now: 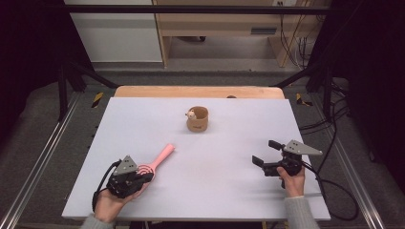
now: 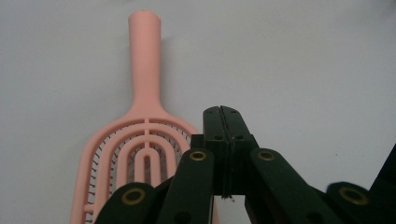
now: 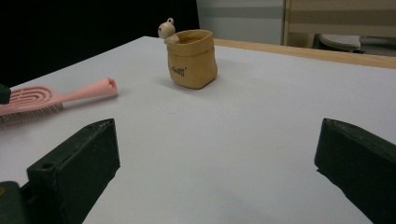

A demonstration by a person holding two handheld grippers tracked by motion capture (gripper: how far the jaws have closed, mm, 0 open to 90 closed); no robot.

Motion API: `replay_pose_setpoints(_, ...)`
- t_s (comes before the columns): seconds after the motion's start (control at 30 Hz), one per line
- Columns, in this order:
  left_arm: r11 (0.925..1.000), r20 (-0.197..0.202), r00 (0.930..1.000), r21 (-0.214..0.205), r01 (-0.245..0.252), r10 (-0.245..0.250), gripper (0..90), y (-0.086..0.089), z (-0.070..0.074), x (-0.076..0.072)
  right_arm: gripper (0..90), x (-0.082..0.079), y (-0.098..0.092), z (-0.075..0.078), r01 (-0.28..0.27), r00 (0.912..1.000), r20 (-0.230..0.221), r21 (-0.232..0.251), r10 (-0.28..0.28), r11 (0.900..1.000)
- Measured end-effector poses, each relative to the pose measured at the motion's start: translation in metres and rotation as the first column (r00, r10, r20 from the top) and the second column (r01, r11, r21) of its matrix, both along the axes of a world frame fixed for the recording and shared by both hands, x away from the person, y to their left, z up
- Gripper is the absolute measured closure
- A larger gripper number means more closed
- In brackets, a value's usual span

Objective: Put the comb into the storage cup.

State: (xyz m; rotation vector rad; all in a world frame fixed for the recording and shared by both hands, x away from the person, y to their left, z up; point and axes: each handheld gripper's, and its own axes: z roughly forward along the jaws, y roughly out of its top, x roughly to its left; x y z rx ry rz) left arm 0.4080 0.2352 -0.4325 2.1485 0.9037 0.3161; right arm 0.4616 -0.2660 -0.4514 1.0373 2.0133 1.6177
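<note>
The left gripper (image 2: 223,116) sits closed and empty beside the pink hairbrush (image 2: 140,140) lying flat on the table (image 1: 229,176); the right gripper (image 1: 267,153) waits open, well apart.

Left hand-held gripper (image 1: 145,177) jaws pressed together; right hand-held gripper (image 1: 265,152) jaws wide apart

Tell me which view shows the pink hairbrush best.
The left gripper view: the hairbrush lies close up, with handle, curved slots and bristles sharp, though its lower right is behind the jaws. The high view shows the hairbrush small, with its head partly under the left hand-held gripper. The right gripper view catches the hairbrush side-on, cut off at the left edge.
</note>
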Motion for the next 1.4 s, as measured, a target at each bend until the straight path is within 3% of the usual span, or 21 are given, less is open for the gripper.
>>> replay_pose_setpoints(0.4, 0.9982, -0.042, 0.9990, 0.056, 0.019, -0.017, 89.5, -0.005, -0.008, -0.002, 0.4, 0.000, 0.000, 0.000, 0.001, 1.0000, 0.000, -0.001, -0.001, 1.0000)
replay_pose_setpoints(0.6, 0.9961, -0.042, 0.9988, 0.084, 0.027, -0.023, 89.5, -0.006, -0.009, -0.002, 0.4, 0.000, 0.000, 0.000, 0.001, 1.0000, 0.000, -0.003, -0.001, 1.0000)
replay_pose_setpoints(1.4, 0.9932, -0.053, 0.9980, 0.113, -0.027, 0.033, 89.5, 0.006, -0.008, 0.001, 0.4, 0.000, 0.000, 0.000, 0.002, 1.0000, -0.002, -0.004, -0.002, 1.0000)
